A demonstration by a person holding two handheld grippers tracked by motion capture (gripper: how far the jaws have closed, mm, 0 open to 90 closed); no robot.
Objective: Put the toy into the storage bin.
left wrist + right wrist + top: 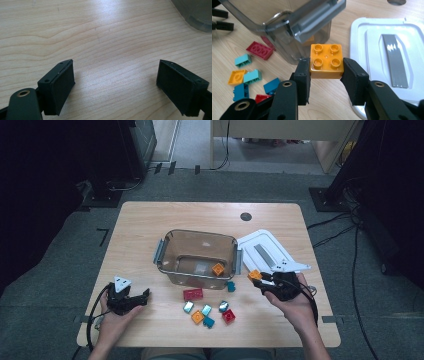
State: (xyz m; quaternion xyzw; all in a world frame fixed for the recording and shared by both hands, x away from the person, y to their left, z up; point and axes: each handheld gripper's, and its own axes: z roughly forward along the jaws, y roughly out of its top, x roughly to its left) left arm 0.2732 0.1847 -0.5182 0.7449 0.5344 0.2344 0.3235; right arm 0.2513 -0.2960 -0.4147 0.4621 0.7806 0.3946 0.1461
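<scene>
My right gripper [325,75] is shut on an orange four-stud brick [327,61], held studs up above the table beside the clear plastic bin [287,30]. From above, that brick [255,275] hangs just right of the bin [172,265], with the right gripper [261,281] behind it. Another orange brick [218,269] lies inside the bin. My left gripper [145,295] rests at the table's front left, its jaws wide apart over bare wood [115,82] with nothing between them.
Loose bricks lie in front of the bin: a red long one [193,294], teal ones [206,310], an orange one [197,317], a small red one [228,316]. The bin's white lid [265,250] lies flat to the right.
</scene>
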